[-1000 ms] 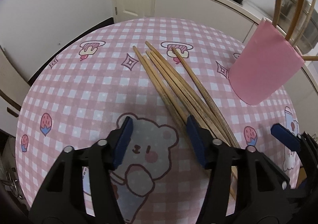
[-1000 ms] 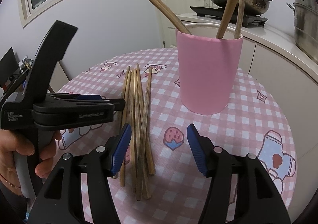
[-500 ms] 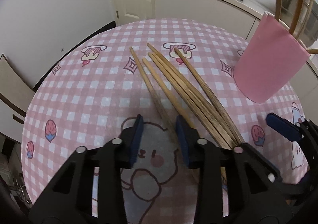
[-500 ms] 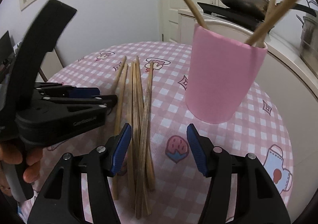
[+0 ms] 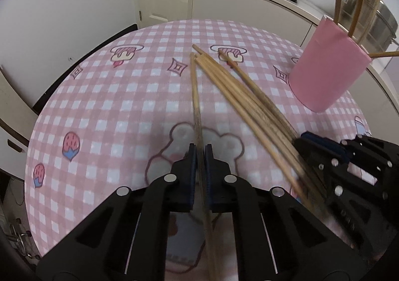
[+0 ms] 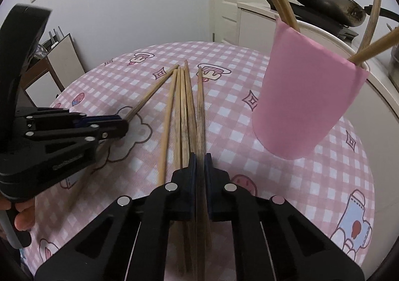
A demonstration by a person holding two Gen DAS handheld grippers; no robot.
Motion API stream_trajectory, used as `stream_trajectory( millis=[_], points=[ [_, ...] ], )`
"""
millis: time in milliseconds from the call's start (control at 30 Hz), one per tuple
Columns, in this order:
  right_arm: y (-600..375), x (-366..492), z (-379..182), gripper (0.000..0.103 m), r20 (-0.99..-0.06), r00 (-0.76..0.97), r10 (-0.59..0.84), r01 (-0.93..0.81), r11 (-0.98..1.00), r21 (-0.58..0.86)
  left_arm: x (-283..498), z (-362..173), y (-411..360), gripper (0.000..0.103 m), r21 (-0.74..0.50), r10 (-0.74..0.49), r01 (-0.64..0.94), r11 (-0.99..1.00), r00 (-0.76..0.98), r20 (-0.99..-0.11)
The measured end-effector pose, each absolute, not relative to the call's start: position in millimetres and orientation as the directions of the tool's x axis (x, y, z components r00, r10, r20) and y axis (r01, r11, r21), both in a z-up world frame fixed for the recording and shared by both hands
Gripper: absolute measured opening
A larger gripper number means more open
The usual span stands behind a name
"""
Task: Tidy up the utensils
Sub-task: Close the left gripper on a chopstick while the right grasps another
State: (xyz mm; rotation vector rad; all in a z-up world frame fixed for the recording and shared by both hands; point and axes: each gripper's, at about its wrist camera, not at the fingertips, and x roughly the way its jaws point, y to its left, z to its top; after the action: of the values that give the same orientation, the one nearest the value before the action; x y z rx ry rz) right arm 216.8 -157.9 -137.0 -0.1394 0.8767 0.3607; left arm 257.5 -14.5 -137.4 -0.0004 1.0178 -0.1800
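- Left claw [image 5: 200, 156] is clamped on one chopstick [image 5: 195, 96], angled away from the others; right claw [image 6: 200, 164] pinches the darker chopstick [image 6: 200, 106] at the right edge of the bundle [image 6: 182, 106] lying on the table [image 6: 224, 111]
- Pink cup [image 6: 304, 96] stands near, to the right, already holding several sticks
- Chopsticks look light, stiff and smooth; likely to pivot or slip; a grip nearer the middle would steady them
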Motion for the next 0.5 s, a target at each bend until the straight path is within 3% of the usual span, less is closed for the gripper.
stream_trajectory(
  millis=[500],
  points=[
    [-117,184,-137,0.005,-0.786,0.503,0.360,-0.458,0.882,0.111,204,-137,44,0.006,-0.137,-0.165,0.092,0.986,0.519,-0.839]
  ],
)
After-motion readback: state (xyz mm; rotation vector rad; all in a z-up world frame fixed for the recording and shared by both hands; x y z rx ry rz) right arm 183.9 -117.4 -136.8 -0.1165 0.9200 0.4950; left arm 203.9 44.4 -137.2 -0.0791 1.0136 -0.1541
